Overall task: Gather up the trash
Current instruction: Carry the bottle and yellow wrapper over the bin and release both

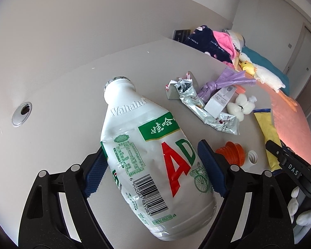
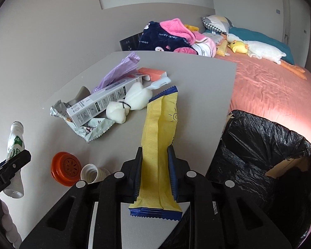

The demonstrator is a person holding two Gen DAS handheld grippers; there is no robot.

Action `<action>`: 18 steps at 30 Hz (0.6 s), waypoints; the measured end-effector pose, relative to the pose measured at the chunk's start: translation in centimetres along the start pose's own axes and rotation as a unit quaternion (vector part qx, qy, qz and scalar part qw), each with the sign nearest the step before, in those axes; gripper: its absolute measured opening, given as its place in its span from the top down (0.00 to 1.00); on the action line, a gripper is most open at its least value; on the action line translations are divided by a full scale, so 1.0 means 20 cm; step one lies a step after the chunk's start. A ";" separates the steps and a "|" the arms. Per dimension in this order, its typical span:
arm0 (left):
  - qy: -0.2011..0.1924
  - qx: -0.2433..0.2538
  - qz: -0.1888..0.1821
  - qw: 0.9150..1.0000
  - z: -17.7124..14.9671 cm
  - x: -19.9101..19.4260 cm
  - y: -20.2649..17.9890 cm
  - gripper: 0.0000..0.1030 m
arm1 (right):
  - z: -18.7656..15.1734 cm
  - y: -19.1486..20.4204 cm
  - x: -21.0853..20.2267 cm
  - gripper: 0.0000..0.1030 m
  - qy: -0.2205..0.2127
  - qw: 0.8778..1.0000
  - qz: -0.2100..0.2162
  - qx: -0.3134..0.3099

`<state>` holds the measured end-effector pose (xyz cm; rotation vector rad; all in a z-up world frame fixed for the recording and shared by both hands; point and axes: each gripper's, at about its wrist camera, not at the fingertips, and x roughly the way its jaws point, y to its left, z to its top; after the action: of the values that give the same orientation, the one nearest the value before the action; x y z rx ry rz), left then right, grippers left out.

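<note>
A: On the grey table (image 1: pixel 72 78), left wrist cam: left gripper (image 1: pixel 151 166) is clamped on the white Wahaha bottle (image 1: pixel 147 145), blue pads pressing both sides of the label. Bottle neck points to 11 o'clock, base toward the cam. Jaws stand wide bc the bottle's fat.

B: Right one?

A: Right gripper (image 2: pixel 155 166) pinched narrow on the yellow wrapper (image 2: pixel 158 141). Wrapper runs lengthwise through the jaws, blue crimped end sticking out toward the cam at 6, other blue end out at 12.

B: Rest of the trash?

A: Pile at 10-11 o'clock from the right gripper: white carton box (image 2: pixel 105 101), silver foil wrapper (image 2: pixel 93 130) under it, white fluffy thing (image 2: pixel 128 103) touching the box, purple plastic bag (image 2: pixel 118 70) behind, small orange-pink box (image 2: pixel 153 72) just beside the bag. Orange cap (image 2: pixel 66 168) and white threaded piece (image 2: pixel 93 173) at 9, near the jaws, touching or nearly, can't tell.

B: Bin?

A: Black-lined bin (image 2: pixel 259 155) at 3 o'clock, off the table edge, bag torn w/ cardboard showing. Pink bed (image 2: pixel 269 91) beyond at 1-2 w/ plush goose (image 2: pixel 263 50) and blanket heap (image 2: pixel 172 37).

B: Hands?

A: White-gloved fingers (image 1: pixel 300 211) at 4 o'clock in left cam, behind the right gripper's body.
</note>
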<state>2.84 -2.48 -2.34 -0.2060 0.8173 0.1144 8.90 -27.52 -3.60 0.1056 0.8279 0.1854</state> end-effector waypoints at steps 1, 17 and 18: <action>-0.002 0.002 -0.003 1.000 0.00 -0.01 -0.01 0.22 | 0.00 -0.01 -0.02 0.76 -0.004 1.000 0.001 0.001; -0.021 0.046 -0.065 0.997 0.01 -0.16 -0.29 0.22 | 0.01 -0.16 -0.30 0.76 -0.047 0.999 -0.010 0.026; -0.022 0.050 -0.068 0.996 0.01 -0.16 -0.32 0.22 | 0.00 -0.18 -0.32 0.76 -0.049 0.998 -0.011 0.027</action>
<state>1.93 -8.65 0.99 -0.1641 0.7611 -0.0486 5.17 -32.27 0.50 0.1546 0.7359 0.1352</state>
